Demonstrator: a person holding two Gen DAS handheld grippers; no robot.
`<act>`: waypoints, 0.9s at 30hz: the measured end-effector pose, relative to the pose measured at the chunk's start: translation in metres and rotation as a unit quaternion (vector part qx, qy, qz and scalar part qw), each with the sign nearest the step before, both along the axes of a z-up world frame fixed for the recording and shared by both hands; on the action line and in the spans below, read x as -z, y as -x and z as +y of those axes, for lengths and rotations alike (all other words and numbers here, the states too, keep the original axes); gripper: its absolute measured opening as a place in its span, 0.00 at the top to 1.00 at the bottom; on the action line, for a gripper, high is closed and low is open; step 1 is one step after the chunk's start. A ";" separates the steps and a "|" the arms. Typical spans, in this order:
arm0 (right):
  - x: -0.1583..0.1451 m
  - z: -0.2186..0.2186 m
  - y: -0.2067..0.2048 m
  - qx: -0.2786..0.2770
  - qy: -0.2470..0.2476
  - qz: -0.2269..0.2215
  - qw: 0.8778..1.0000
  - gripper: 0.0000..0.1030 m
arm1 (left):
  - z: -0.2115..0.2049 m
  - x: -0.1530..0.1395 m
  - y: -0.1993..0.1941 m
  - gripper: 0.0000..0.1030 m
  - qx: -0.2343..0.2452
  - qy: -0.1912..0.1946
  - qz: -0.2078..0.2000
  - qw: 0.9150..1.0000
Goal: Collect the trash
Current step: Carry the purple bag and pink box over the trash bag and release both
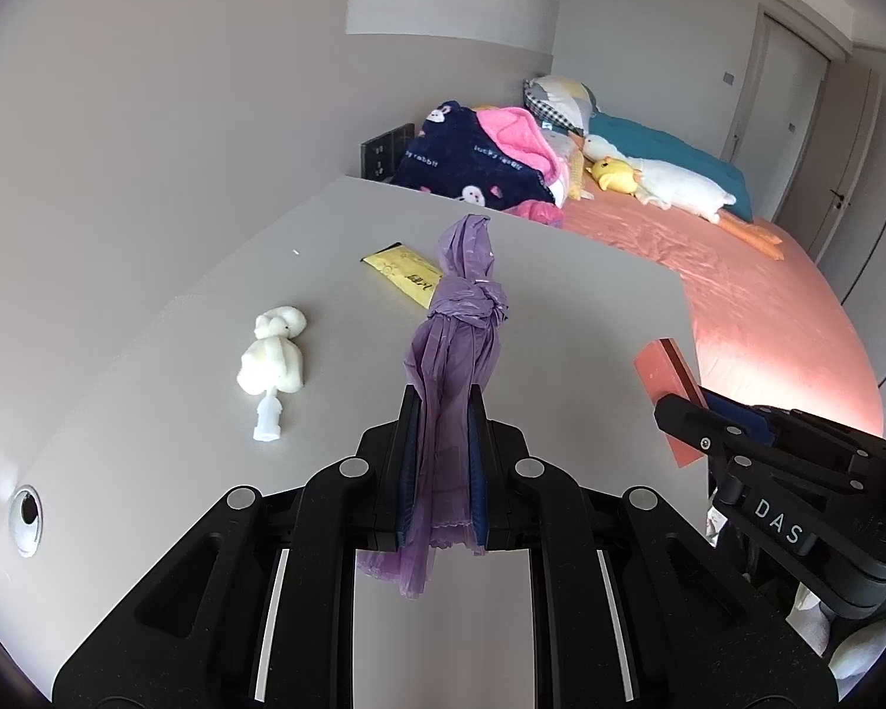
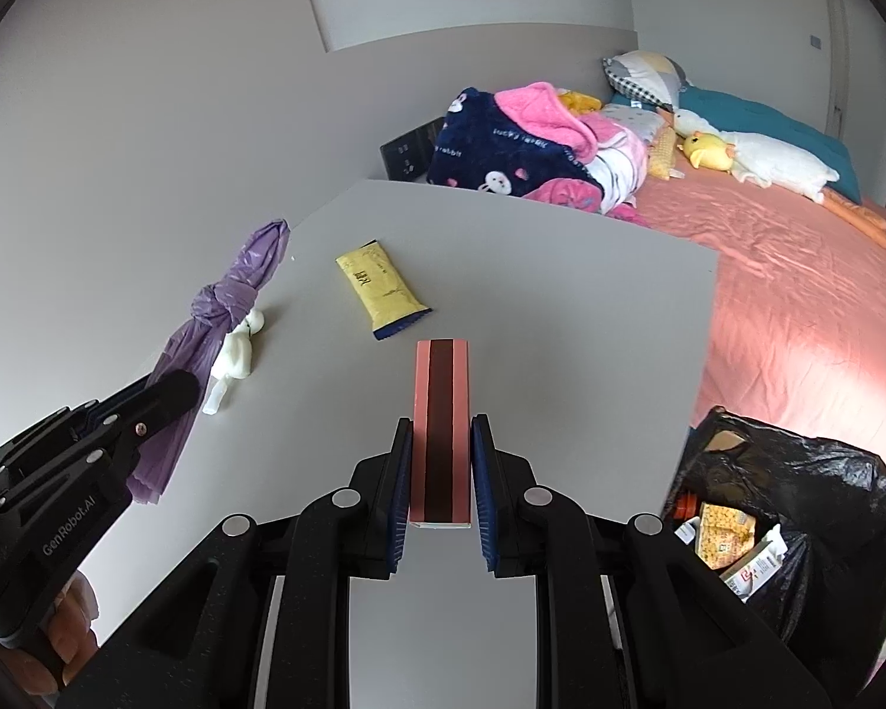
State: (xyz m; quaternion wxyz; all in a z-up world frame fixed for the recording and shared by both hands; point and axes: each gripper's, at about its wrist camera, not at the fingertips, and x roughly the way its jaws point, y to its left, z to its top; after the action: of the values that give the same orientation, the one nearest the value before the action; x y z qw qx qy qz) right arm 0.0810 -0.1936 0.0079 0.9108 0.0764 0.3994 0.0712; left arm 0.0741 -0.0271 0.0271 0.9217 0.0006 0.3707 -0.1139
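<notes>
My left gripper (image 1: 442,413) is shut on a knotted purple plastic bag (image 1: 463,319), held above the grey table (image 1: 561,295); the bag also shows in the right wrist view (image 2: 218,325). My right gripper (image 2: 441,443) is shut on a pink box with a dark stripe (image 2: 441,413), seen at the table's right edge in the left wrist view (image 1: 664,384). A yellow snack wrapper (image 2: 381,289) and a white crumpled tissue with a small plastic piece (image 1: 272,360) lie on the table. An open black trash bag (image 2: 797,502) with several wrappers inside sits low right, beside the table.
A bed with a pink sheet (image 2: 797,272) lies beyond the table, with a navy and pink blanket (image 2: 520,142), pillows and a white goose plush (image 2: 768,159). A grey wall (image 1: 147,148) runs along the left. A cable hole (image 1: 26,517) is in the table's left corner.
</notes>
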 end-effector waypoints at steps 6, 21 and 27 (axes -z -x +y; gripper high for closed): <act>-0.006 -0.026 0.016 0.019 -0.006 -0.009 1.000 0.80 | -0.026 -0.003 0.010 0.86 0.021 -0.003 0.001 1.000; -0.014 -0.095 0.053 0.075 -0.011 -0.022 0.997 0.80 | -0.098 -0.001 0.028 0.86 0.085 -0.015 0.007 0.996; -0.014 -0.119 0.065 0.100 -0.010 -0.021 0.995 0.80 | -0.126 0.003 0.038 0.86 0.118 -0.018 0.013 0.993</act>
State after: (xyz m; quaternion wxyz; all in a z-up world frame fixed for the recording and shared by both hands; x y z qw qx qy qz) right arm 0.0158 -0.3130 0.0216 0.9208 0.1233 0.3698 -0.0147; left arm 0.0365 -0.1534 0.0245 0.8968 0.0593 0.3822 -0.2149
